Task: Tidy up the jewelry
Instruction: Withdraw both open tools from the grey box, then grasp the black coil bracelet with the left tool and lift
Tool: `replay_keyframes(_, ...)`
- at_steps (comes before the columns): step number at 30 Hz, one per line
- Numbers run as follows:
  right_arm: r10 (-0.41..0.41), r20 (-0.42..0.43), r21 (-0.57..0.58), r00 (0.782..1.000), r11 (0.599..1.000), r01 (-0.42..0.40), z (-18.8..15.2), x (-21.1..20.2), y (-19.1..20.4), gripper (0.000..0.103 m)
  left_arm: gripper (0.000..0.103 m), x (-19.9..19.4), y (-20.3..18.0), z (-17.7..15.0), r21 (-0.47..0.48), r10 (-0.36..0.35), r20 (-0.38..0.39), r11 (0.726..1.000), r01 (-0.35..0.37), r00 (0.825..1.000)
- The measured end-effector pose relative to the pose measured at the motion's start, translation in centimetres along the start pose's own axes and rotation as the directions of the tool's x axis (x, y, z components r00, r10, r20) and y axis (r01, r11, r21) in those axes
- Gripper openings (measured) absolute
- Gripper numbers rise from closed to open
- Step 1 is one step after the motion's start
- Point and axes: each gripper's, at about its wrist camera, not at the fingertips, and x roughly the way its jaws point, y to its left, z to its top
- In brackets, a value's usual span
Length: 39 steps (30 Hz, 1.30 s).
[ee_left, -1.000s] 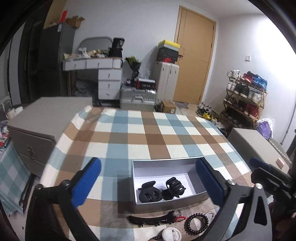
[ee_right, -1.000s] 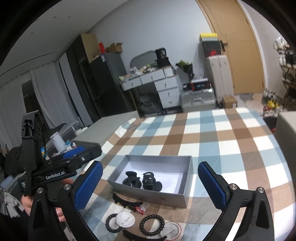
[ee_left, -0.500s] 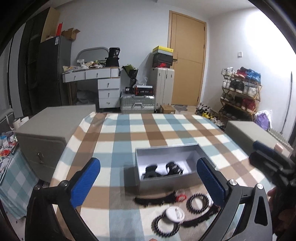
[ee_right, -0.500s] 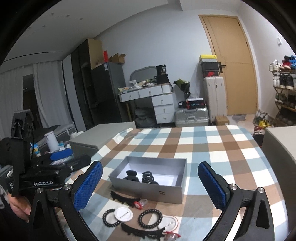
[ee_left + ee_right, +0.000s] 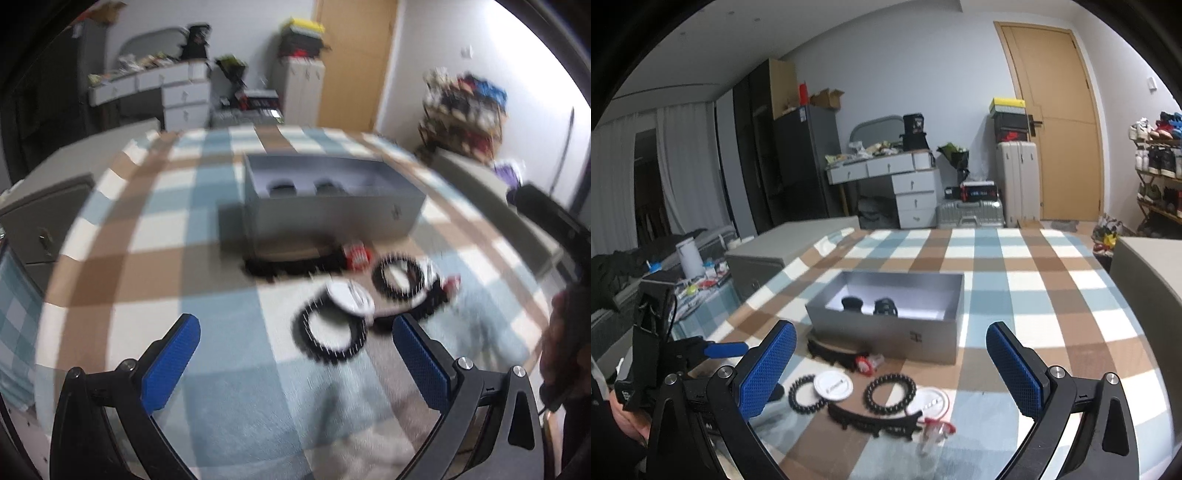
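Note:
A grey open box (image 5: 886, 325) (image 5: 332, 210) on the checked tablecloth holds two black hair claws (image 5: 870, 305). In front of it lie a long black toothed clip (image 5: 834, 353) (image 5: 295, 265), two black spiral hair ties (image 5: 890, 393) (image 5: 328, 334), two white round tags (image 5: 833, 384) (image 5: 351, 297) and a second black clip (image 5: 873, 422). My left gripper (image 5: 295, 365) is open and empty, low over the cloth just before the near hair tie; it also shows in the right wrist view (image 5: 701, 350). My right gripper (image 5: 890, 373) is open and empty above the items.
The checked table (image 5: 1015, 280) ends at its far edge before a white desk with drawers (image 5: 905, 184) and suitcases (image 5: 1015, 184). A grey cabinet (image 5: 790, 247) stands left of the table and another (image 5: 1145, 266) to the right. The left wrist view is motion-blurred.
My left gripper has dropped and moved forward toward the hair ties in front of the box. My right gripper has lowered a little. Both stay open.

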Motion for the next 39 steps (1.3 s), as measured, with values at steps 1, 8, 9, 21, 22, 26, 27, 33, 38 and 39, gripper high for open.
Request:
replay_keyframes(1, 0.006, -0.013, 0.003, 1.000, 1.000, -0.006, -0.3, 0.2, 0.0, 0.103, 0.102, 0.4, -0.4, 0.0, 0.018, 0.006, -0.021, 1.000, -0.006, 1.000)
replay_keyframes(8, 0.006, -0.074, 0.016, 0.997, 1.000, -0.004, -2.0, 0.6, -0.2, 0.103, 0.102, 1.3, -1.3, 0.0, 0.063, 0.012, -0.072, 0.998, -0.008, 0.997)
replay_keyframes(9, 0.008, -0.078, 0.023, 0.997, 1.000, -0.007, -2.1, 0.6, -0.3, 0.103, 0.102, 1.5, -1.2, 0.0, 0.063, 0.009, -0.078, 0.998, -0.005, 0.997)
replay_keyframes(21, 0.003, -0.106, 0.041, 0.994, 0.999, 0.001, -2.5, 0.3, -0.9, 0.103, 0.093, 2.7, -1.4, -0.1, 0.105, -0.002, -0.142, 0.994, 0.017, 0.990)
replay_keyframes(22, 0.006, -0.109, 0.043, 0.994, 0.999, -0.002, -2.6, 0.3, -0.9, 0.103, 0.092, 2.8, -1.5, -0.1, 0.115, -0.001, -0.147, 0.993, 0.018, 0.989)
replay_keyframes(26, 0.007, -0.111, 0.047, 0.994, 0.999, -0.002, -2.6, 0.3, -1.1, 0.103, 0.083, 2.7, -2.6, -0.1, 0.163, -0.007, -0.154, 0.986, 0.032, 0.988)
replay_keyframes(27, 0.005, -0.111, 0.047, 0.994, 0.999, 0.000, -2.5, 0.3, -1.1, 0.103, 0.080, 2.8, -2.7, 0.0, 0.166, -0.010, -0.156, 0.986, 0.036, 0.988)
replay_keyframes(33, 0.002, -0.110, 0.056, 0.994, 0.998, 0.004, -2.6, 0.0, -1.5, 0.103, 0.044, 2.9, -2.6, 0.8, 0.185, -0.031, -0.161, 0.981, 0.061, 0.986)
replay_keyframes(38, -0.001, -0.121, 0.074, 0.993, 0.997, 0.010, -2.7, -0.2, -1.9, 0.103, 0.038, 2.6, -2.8, 0.6, 0.206, -0.043, -0.172, 0.975, 0.079, 0.984)
replay_keyframes(39, 0.001, -0.123, 0.078, 0.992, 0.997, 0.009, -2.7, -0.2, -2.0, 0.103, 0.038, 2.6, -2.8, 0.5, 0.206, -0.044, -0.173, 0.975, 0.080, 0.984)
